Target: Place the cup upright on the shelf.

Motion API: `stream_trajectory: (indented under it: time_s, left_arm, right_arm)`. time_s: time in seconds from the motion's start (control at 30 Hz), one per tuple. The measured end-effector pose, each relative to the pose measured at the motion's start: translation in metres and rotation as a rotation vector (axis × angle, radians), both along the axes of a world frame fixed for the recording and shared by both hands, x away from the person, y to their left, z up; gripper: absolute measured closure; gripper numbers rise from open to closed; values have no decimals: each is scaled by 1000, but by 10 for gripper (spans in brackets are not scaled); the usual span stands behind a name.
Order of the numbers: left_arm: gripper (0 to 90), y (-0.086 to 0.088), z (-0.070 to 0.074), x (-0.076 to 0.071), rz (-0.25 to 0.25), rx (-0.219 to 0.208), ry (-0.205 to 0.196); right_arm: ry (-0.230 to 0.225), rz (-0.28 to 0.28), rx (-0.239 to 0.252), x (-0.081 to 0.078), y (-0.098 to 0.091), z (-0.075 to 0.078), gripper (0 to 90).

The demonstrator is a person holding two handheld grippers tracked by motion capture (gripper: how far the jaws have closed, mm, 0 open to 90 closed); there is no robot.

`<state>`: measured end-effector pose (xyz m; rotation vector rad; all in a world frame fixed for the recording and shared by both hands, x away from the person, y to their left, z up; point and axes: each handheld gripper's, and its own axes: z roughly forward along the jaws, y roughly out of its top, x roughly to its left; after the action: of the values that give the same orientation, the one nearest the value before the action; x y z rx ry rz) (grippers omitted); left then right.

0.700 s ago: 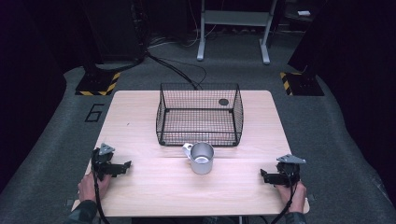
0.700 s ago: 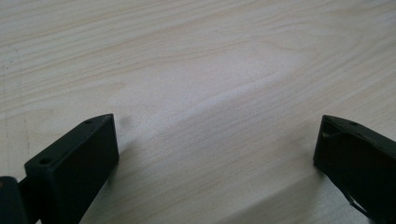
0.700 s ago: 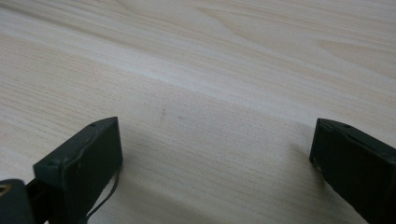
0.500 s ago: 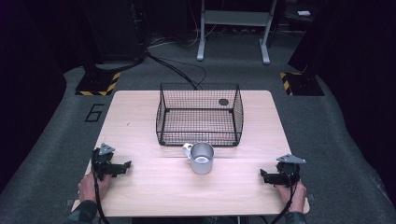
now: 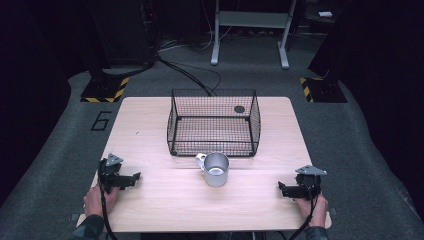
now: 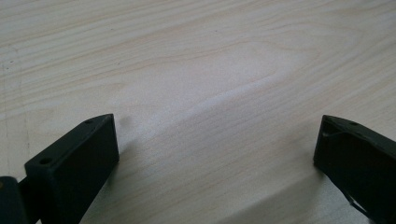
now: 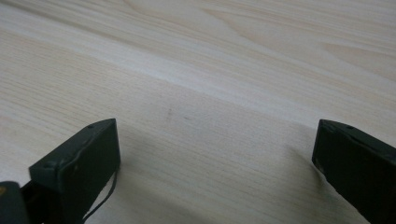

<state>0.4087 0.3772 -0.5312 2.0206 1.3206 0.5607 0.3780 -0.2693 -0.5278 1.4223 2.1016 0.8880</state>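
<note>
Nothing much has shifted over the last instant: both hands rest at the near corners of the bench (image 5: 150, 130) just as they did a moment ago, so I take it the work has not yet begun. The metal mug (image 5: 216, 169) stands upright near the middle of the bench, just in front of the wire basket (image 5: 214, 122), its handle turned toward the basket's near left side; whether it touches the wire I cannot say. The basket looks bare inside (a small dark round spot shows at its far right, but I cannot tell whether it lies inside or behind the mesh). The left hand-held gripper (image 5: 134, 176) points inward toward the mug from well off to the left, and the right hand-held gripper (image 5: 283, 189) mirrors it from the right, both well apart from the mug. From above the jaws are too small to judge, but the left gripper view shows the left hand-held gripper (image 6: 217, 140) spread wide over bare wood grain, holding nothing, and the right gripper view shows the right hand-held gripper (image 7: 215, 140) equally wide and empty. Neither of those close views takes in the mug or basket, which only the high view places.
</note>
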Motion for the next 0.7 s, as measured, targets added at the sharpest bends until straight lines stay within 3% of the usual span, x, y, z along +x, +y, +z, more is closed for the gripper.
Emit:
stream_trajectory:
  time_s: [0.2, 0.57, 0.7]
  left_arm:
    - [0, 0, 0, 0, 0, 0, 0]
    - [0, 0, 0, 0, 0, 0, 0]
    - [0, 0, 0, 0, 0, 0, 0]
  right_arm:
    - [-8, 8, 13, -4, 6, 5, 0]
    - [-42, 103, 34, -11, 26, 29, 0]
    - [-36, 119, 54, -13, 34, 32, 0]
